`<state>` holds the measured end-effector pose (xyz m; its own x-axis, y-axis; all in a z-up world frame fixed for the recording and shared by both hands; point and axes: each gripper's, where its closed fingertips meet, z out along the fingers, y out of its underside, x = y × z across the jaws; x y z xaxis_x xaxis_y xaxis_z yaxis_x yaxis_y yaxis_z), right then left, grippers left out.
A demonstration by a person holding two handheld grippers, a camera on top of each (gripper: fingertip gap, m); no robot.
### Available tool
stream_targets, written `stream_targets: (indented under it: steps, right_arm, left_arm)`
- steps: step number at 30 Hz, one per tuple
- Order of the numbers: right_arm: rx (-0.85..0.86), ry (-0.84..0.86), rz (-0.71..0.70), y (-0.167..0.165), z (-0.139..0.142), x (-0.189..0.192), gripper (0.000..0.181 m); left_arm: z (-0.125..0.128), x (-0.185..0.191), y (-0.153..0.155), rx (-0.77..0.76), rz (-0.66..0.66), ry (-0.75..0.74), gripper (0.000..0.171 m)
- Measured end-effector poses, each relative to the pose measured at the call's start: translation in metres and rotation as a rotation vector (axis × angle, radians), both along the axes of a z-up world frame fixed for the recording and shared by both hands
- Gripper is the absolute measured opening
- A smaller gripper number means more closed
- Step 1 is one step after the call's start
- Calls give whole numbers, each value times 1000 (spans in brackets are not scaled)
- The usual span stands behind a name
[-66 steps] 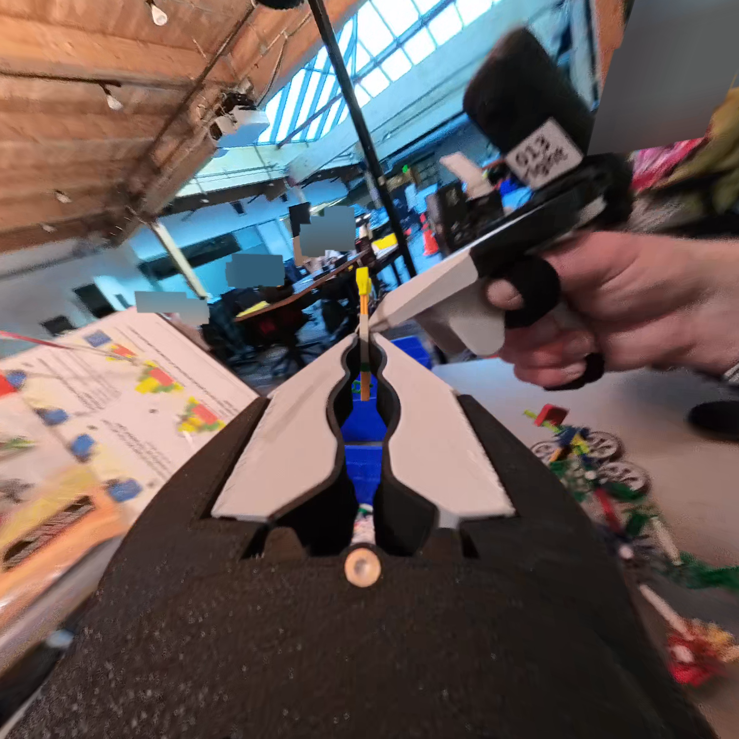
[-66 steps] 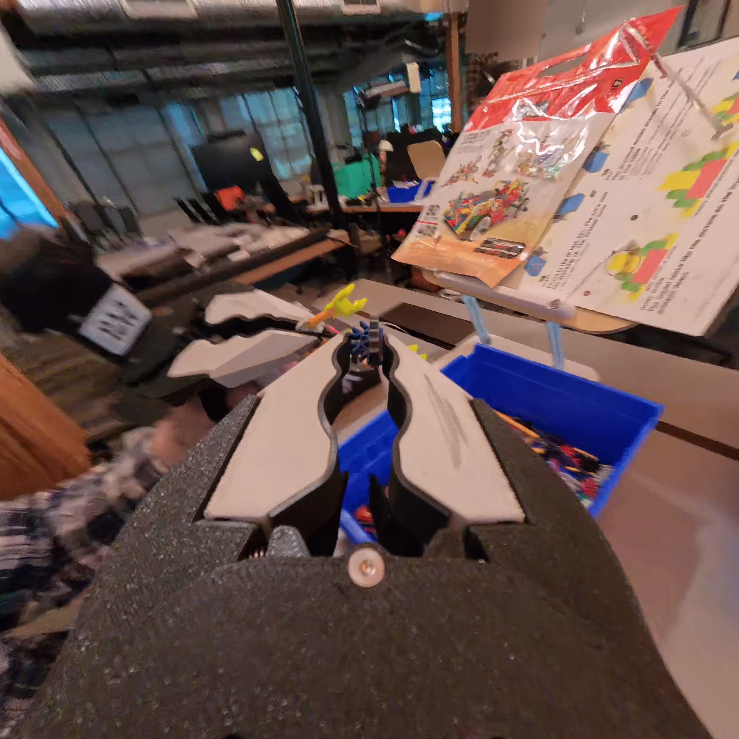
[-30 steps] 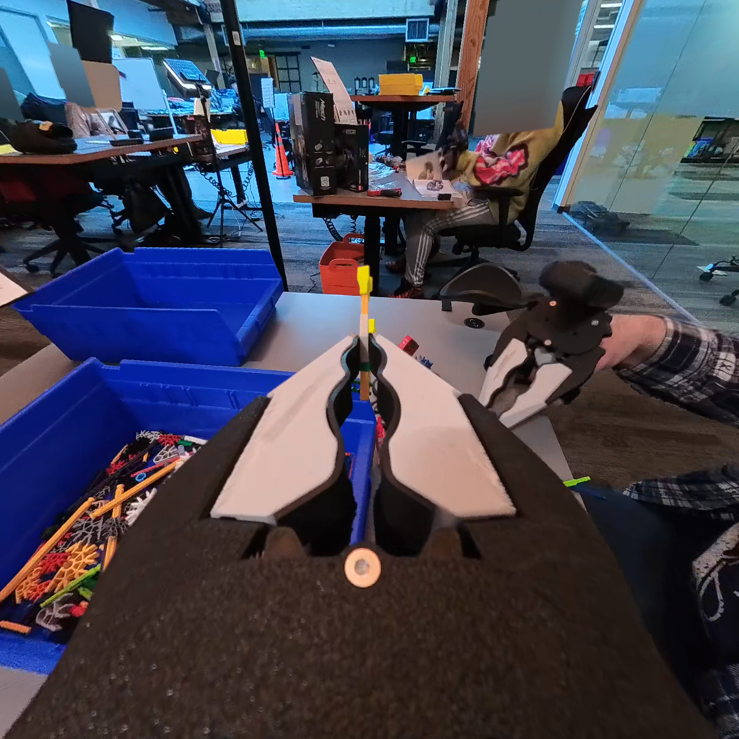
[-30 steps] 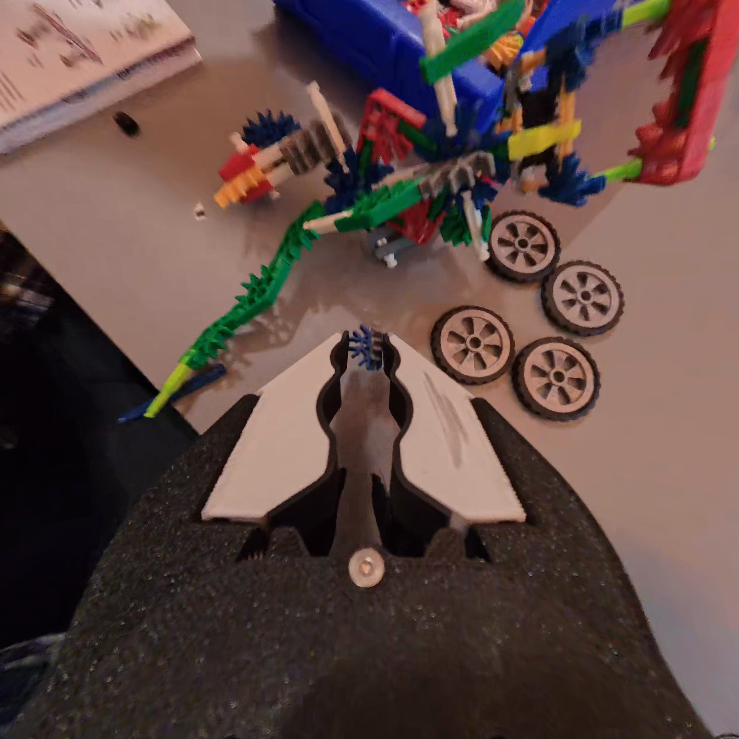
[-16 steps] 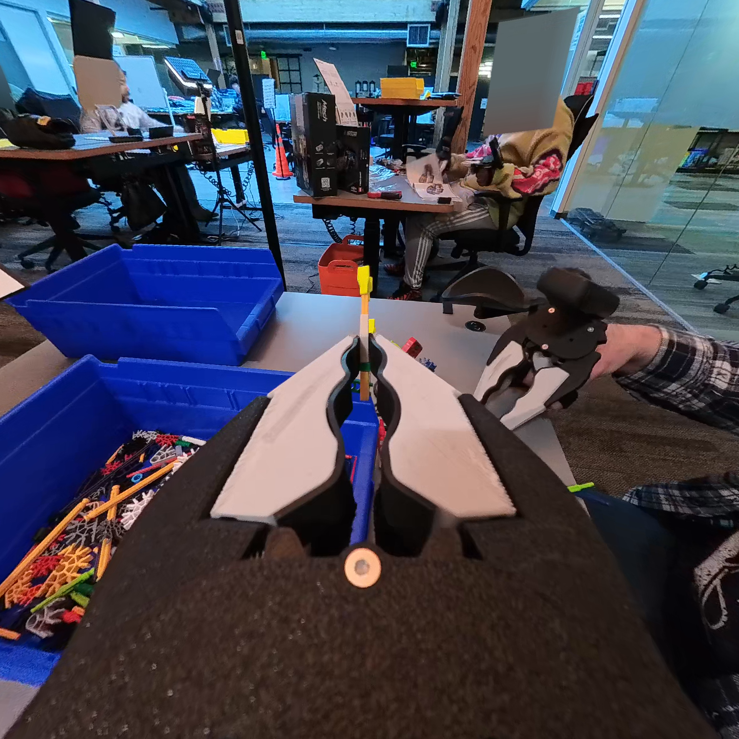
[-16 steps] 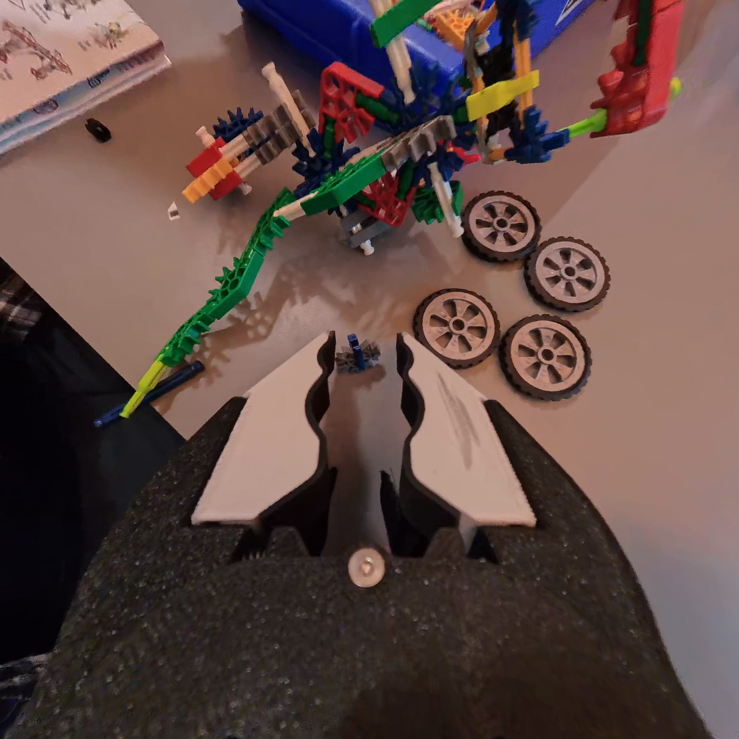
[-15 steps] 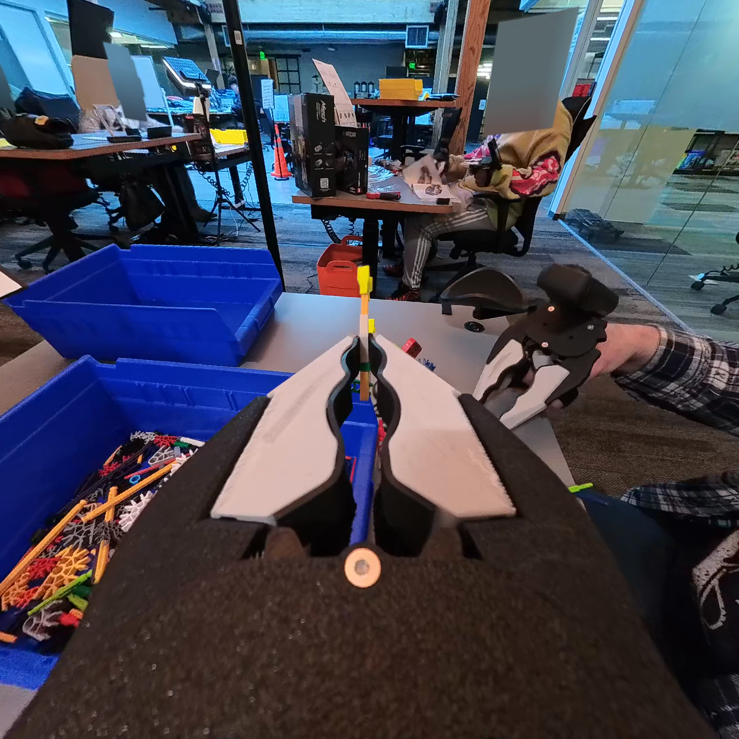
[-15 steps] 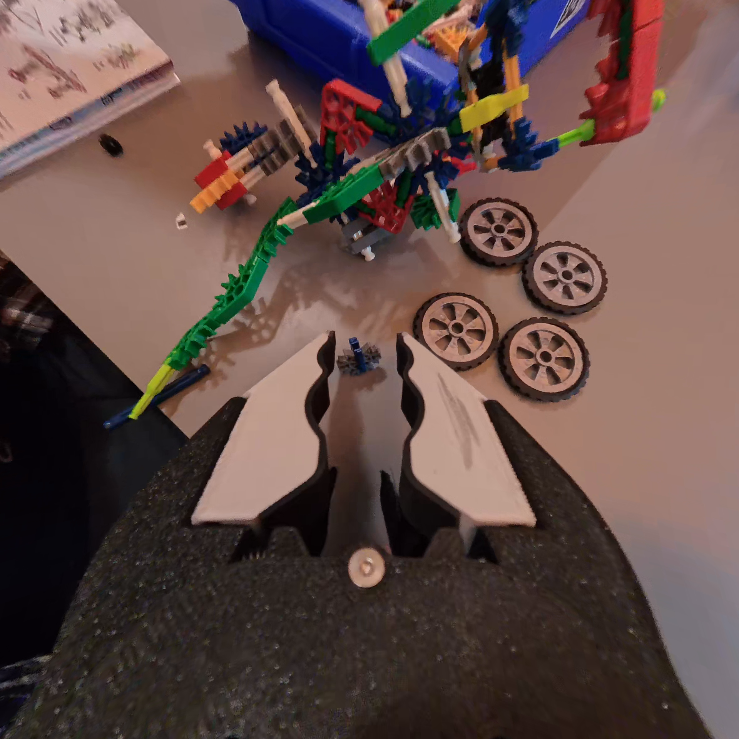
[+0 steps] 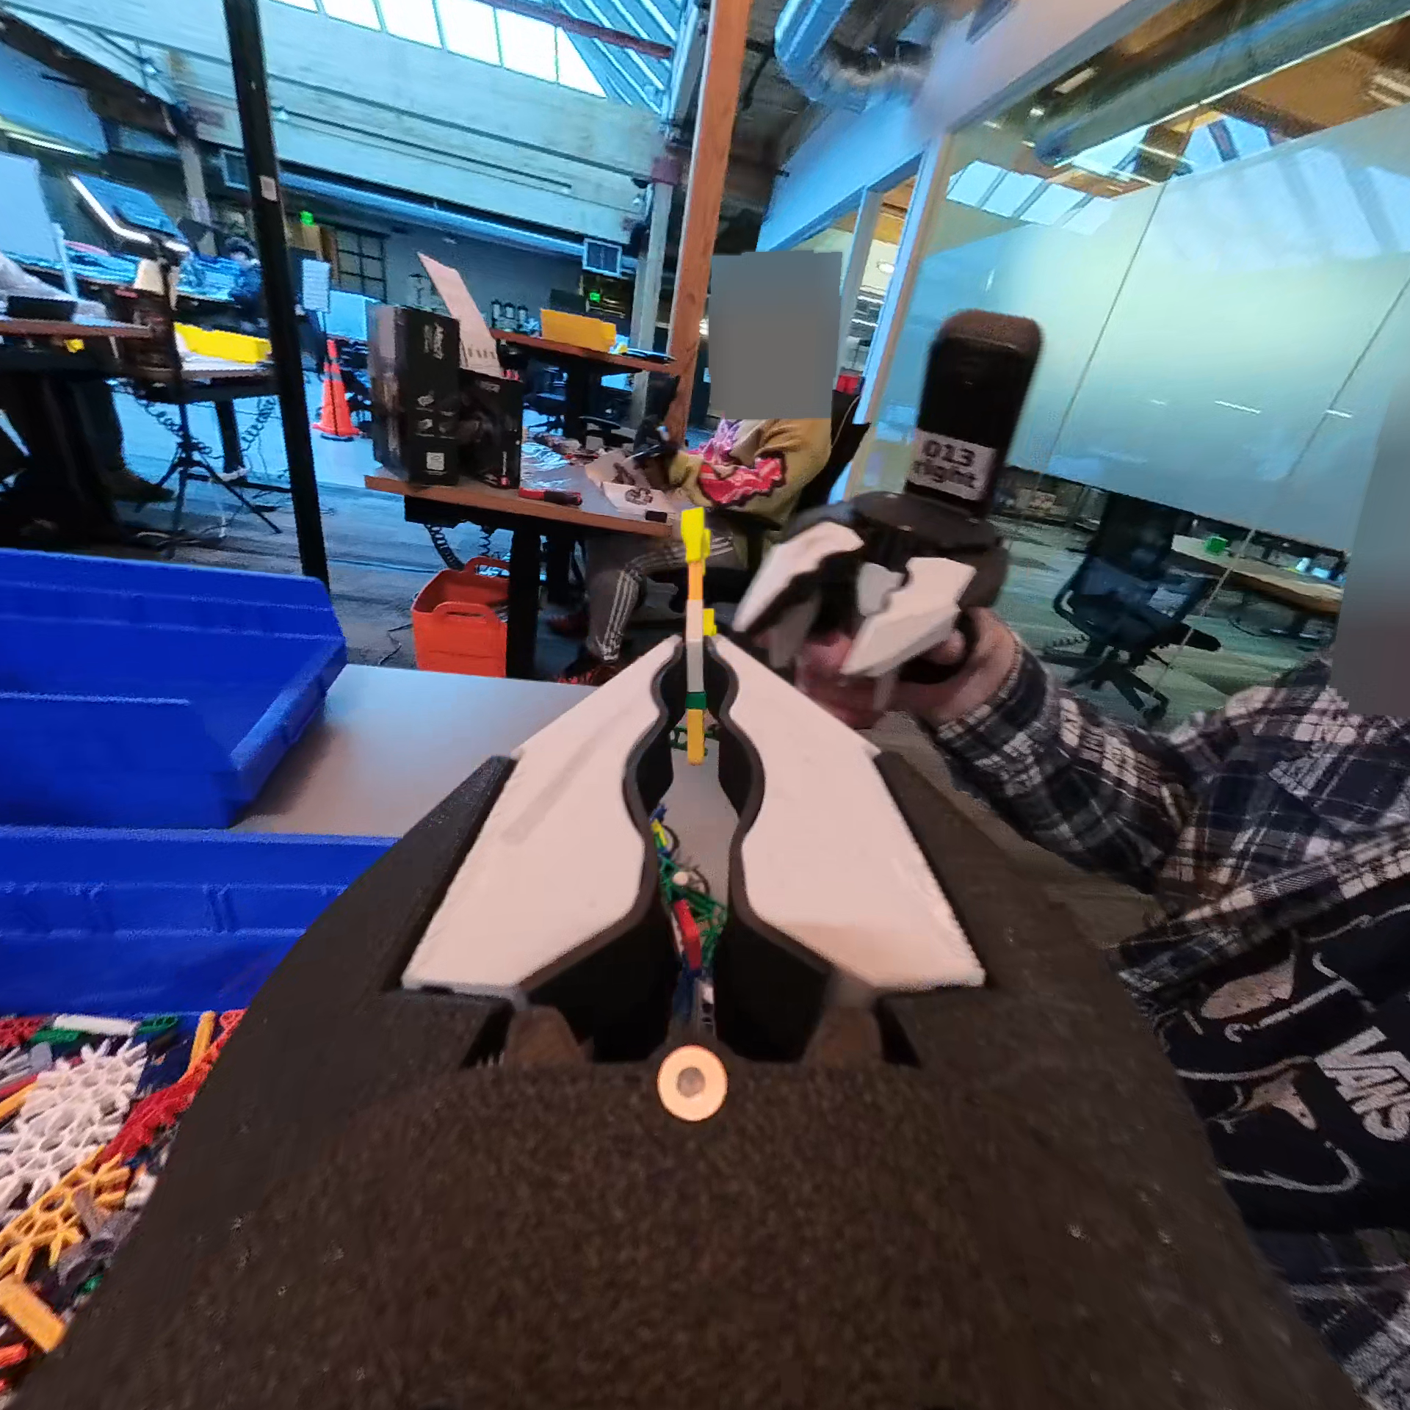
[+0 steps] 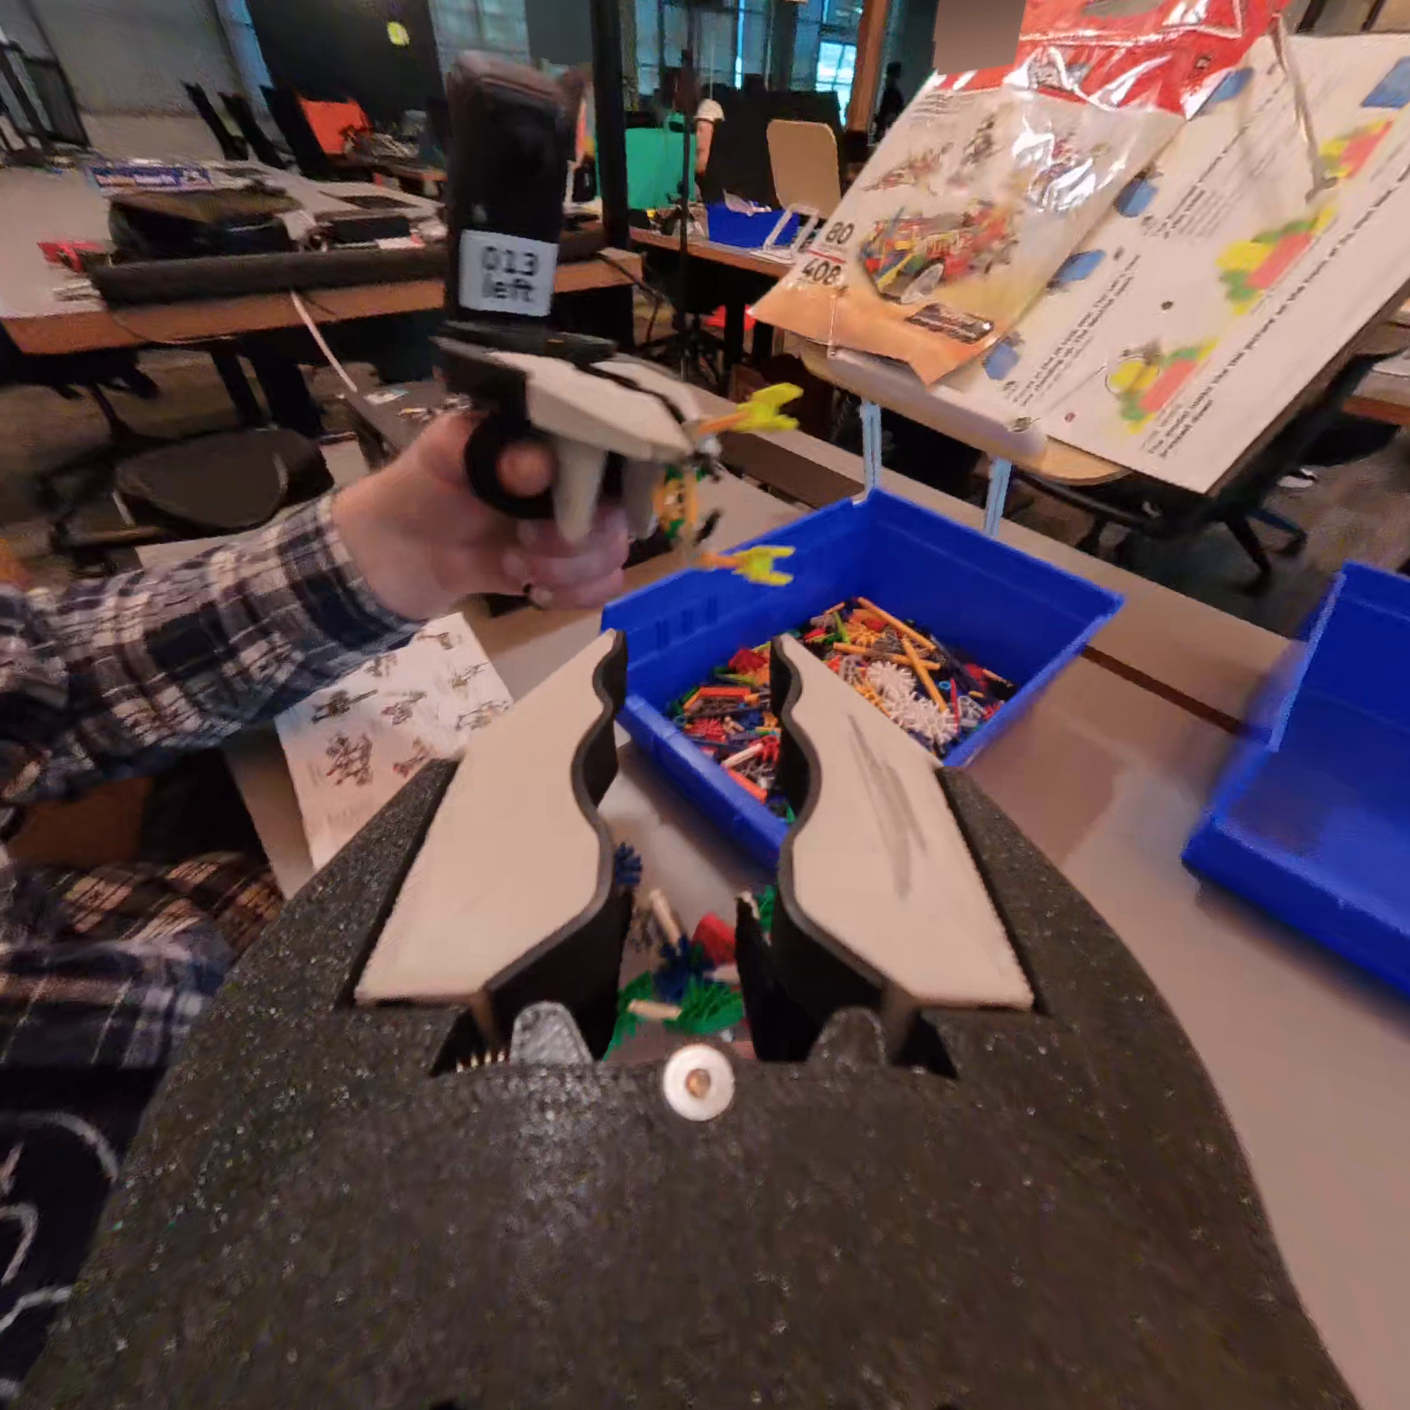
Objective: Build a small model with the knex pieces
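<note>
My left gripper [image 9: 694, 648] is shut on a thin rod piece [image 9: 693, 587] made of yellow, orange, white and green parts, which sticks up past its tips. It also shows in the right wrist view [image 10: 698, 442], held in a hand above the table, with the rod piece's yellow end [image 10: 763, 412] pointing right. My right gripper [image 10: 698, 648] is open and empty, raised over the table near the parts bin [image 10: 1068, 603]. It also shows in the left wrist view [image 9: 797, 645], close to the right of the rod piece. A colourful toy model [image 10: 687, 977] lies below it.
The blue parts bin holds several loose rods and connectors [image 10: 877, 687]. An empty blue bin [image 10: 1335, 801] stands to the right; it shows in the left wrist view [image 9: 152, 687] too. An instruction sheet and toy bag [image 10: 1068, 229] lean on a stand behind. A booklet [image 10: 397, 725] lies at the table's left edge. The left gripper's tips are roughly 6 cm from the right gripper's. Both grippers' tips are roughly 20 cm from the colourful toy model [image 10: 687, 977].
My right gripper opened, left a small blue connector on the table by the wheels, then rose and swung up towards the bins and the left gripper. My left gripper kept hold of the rod piece.
</note>
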<state>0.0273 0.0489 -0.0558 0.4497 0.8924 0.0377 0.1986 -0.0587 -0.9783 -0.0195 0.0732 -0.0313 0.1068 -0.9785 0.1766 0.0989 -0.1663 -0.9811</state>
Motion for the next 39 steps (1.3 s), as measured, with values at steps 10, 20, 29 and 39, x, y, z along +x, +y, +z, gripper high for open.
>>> stream_targets:
  steps: [10, 20, 29, 39]
  right_arm:
    - [-76, 159, 208, 13, 27, -34, 4]
    - [-117, 277, 212, 20, 43, -30, 4]
    - [-115, 384, 246, 18, 62, -26, 4]
    - [-93, 355, 285, 15, 61, -28, 4]
  left_arm:
    - [16, 1, -13, 21, -88, -10, 1]
    - [21, 0, -7, 12, -92, -100, 30]
    - [14, 6, 8, -44, -41, -92, 38]
    - [17, 23, -14, -88, -176, -164, 18]
